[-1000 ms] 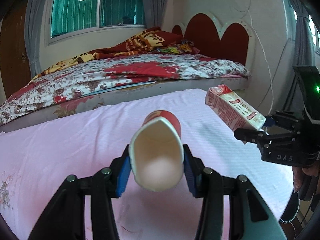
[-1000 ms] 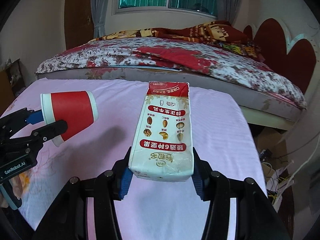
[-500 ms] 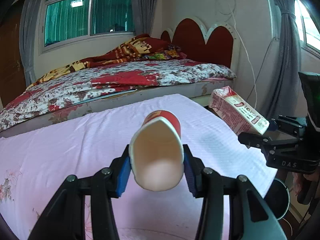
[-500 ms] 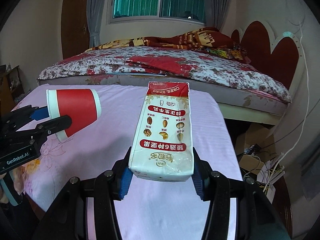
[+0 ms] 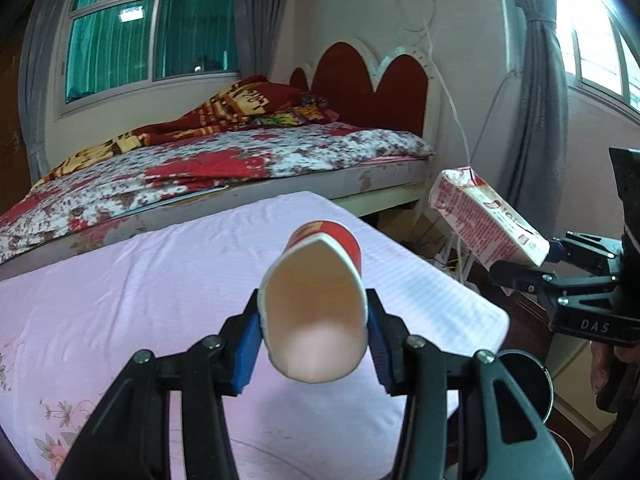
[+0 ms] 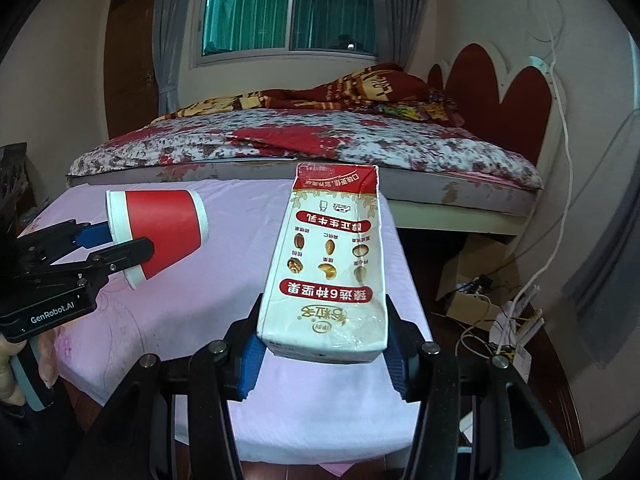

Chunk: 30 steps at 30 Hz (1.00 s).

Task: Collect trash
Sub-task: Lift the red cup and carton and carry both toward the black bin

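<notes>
Gripper [image 5: 314, 344] view alone shows the bin [image 5: 528, 380].

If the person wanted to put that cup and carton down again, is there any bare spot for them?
Yes. The pink sheet is bare from the bed side to its near edge, below the red cup and milk carton. To the right of it, the floor by the cardboard box is crowded with cables.

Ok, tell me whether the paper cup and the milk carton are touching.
Apart. The right wrist view shows pink tablecloth between the red paper cup and the milk carton, each held separately.
</notes>
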Tool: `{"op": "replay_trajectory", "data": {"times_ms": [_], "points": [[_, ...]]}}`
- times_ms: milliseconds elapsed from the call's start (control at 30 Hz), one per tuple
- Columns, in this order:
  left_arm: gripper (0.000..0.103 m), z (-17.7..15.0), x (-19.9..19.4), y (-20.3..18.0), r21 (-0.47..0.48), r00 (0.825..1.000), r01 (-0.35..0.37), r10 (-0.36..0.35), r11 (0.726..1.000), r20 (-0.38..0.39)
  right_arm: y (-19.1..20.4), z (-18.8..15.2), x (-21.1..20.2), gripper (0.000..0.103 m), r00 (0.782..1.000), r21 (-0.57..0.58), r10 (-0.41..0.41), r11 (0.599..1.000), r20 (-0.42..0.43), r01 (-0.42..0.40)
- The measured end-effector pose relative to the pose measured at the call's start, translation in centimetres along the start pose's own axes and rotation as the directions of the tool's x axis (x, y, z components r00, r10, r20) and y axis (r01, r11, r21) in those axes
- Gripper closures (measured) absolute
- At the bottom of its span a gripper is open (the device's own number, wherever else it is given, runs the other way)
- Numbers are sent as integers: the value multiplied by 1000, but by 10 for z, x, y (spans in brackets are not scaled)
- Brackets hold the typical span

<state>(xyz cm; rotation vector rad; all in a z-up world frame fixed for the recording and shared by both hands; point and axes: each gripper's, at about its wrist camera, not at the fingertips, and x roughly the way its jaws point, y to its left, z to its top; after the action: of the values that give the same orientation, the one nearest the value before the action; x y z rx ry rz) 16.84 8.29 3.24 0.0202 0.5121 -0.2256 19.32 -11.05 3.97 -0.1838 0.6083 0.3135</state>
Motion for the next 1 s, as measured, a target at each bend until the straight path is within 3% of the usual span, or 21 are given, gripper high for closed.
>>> {"op": "replay_trajectory", "data": {"times_ms": [433,1000], "points": [[54,-1,4,-69,65,994,108,-107,992,-10,-44,-32,-39,49,997,61,-74,995,-10,74],[54,-14,18,-157,154,963,266,-257,952,-78,-108,-88,-77,49,976,146,-198,967,-86,209]]}}
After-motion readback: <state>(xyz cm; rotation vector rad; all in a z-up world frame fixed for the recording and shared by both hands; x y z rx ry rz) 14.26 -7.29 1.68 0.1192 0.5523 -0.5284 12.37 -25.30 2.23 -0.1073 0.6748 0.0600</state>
